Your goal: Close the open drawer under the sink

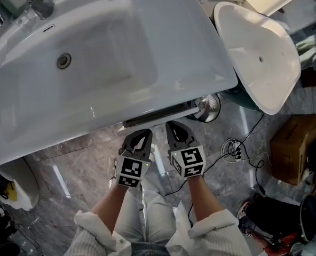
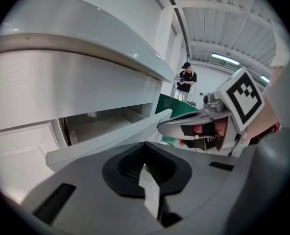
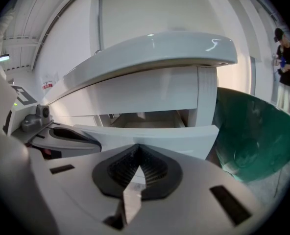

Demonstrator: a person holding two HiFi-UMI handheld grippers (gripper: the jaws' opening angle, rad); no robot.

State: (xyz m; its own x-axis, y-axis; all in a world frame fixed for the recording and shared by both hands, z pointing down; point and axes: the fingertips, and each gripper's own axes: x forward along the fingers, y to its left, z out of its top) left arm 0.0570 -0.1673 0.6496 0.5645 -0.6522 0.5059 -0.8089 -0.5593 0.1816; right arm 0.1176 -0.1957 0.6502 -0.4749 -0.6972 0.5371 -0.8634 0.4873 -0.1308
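Both my left gripper [image 1: 138, 136] and right gripper [image 1: 175, 128], fingers closed together on nothing, sit near the open drawer's [image 1: 159, 114] front edge under the sink [image 1: 102, 87].

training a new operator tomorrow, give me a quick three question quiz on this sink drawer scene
1. True or false: the drawer under the sink is partly open.
2. What sits between the jaws of the left claw? A) a handle B) nothing C) a cloth
3. Which claw is nearer the loose white basin?
Key: 1 true. 2 B, the jaws are together and empty. 3 the right claw.
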